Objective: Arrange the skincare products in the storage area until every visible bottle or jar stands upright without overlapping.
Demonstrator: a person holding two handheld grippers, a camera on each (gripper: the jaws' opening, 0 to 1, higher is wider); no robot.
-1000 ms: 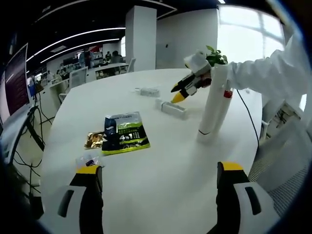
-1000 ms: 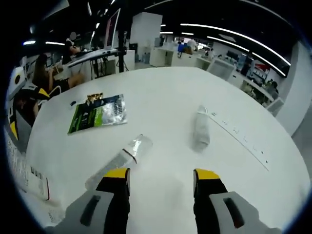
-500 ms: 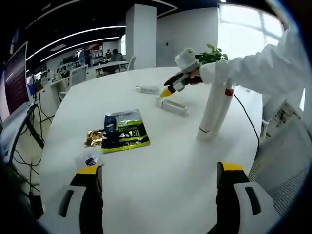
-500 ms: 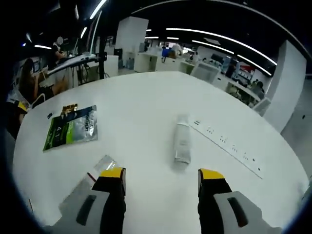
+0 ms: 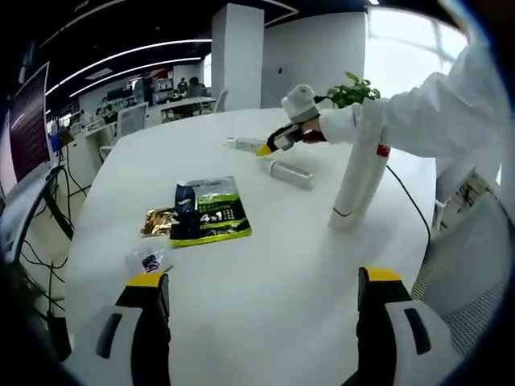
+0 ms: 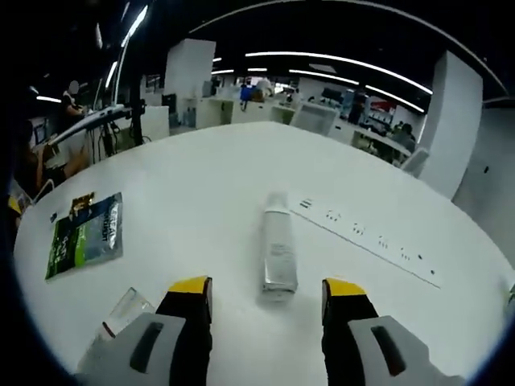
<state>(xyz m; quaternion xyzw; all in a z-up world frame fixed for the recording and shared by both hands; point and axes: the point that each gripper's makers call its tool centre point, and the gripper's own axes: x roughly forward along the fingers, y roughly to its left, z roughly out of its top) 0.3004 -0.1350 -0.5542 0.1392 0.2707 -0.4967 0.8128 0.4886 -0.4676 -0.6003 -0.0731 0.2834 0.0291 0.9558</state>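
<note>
My right gripper [image 6: 265,293] hangs low over the round white table [image 6: 201,185] with its yellow-tipped jaws spread and nothing between them. The white squeeze tube lying on its side [image 6: 278,256] sits just ahead, lined up with the gap, its flat crimped end nearest me. I judge I hold it this way so the jaws can straddle the tube and lift it upright. In the left gripper view the same gripper [image 5: 264,149] reaches in from the right, close above that tube [image 5: 291,173].

My left gripper [image 5: 256,281] waits near the table edge, jaws wide apart and empty, well away from everything. I take it as kept back to leave the right side room.

The tall white cylindrical bottle with a red mark [image 5: 359,165] already stands upright near my sleeve, so it looks finished. A second small pale tube [image 5: 241,144] lies flat further off; its label is too small to read. The green and black printed sachet [image 5: 208,213] and the gold foil packet [image 5: 158,222] touching it lie flat. A clear crinkled wrapper [image 5: 147,260] sits just beyond my left jaw, its contents unclear. The long white power strip [image 6: 366,240] runs beside the near tube.
</note>
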